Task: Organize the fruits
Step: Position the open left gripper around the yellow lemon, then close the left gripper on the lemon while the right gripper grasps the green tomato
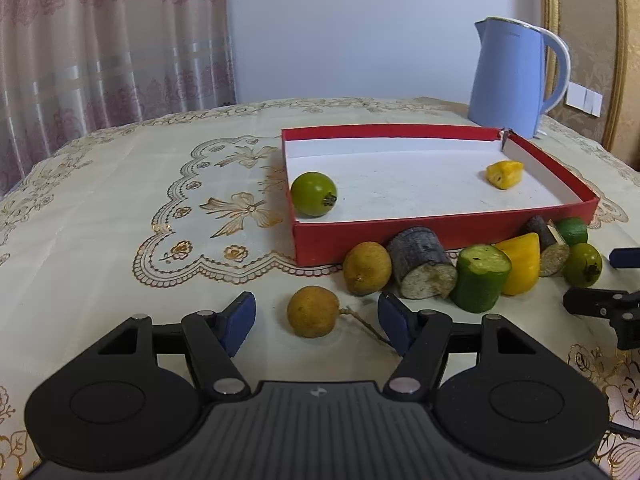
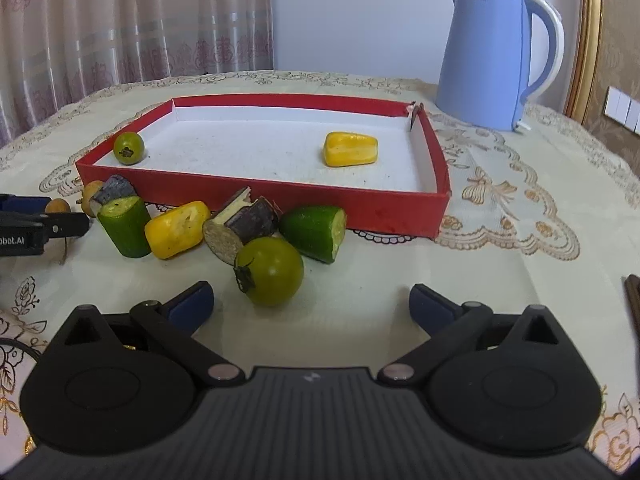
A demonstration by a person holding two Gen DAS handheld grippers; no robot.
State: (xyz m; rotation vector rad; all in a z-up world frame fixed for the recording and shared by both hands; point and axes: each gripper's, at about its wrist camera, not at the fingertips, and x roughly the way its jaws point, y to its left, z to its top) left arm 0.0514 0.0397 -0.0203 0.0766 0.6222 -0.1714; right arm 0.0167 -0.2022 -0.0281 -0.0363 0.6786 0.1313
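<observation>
A red box (image 1: 440,232) (image 2: 280,200) with a white floor holds a green round fruit (image 1: 314,193) (image 2: 129,148) and a yellow piece (image 1: 505,174) (image 2: 351,149). My left gripper (image 1: 316,322) is open, its blue pads either side of a brown longan (image 1: 313,311) on the cloth. My right gripper (image 2: 312,304) is open, just in front of a green round fruit (image 2: 270,271). Along the box's front lie a second longan (image 1: 367,268), dark cut pieces (image 1: 420,262) (image 2: 244,226), green cut pieces (image 1: 480,278) (image 2: 316,230) and a yellow piece (image 1: 520,262) (image 2: 176,229).
A blue kettle (image 1: 516,76) (image 2: 492,56) stands behind the box at the right. A patterned cream cloth (image 1: 120,208) covers the table. Curtains hang at the back left. The other gripper shows at the edge of each view (image 1: 608,308) (image 2: 36,224).
</observation>
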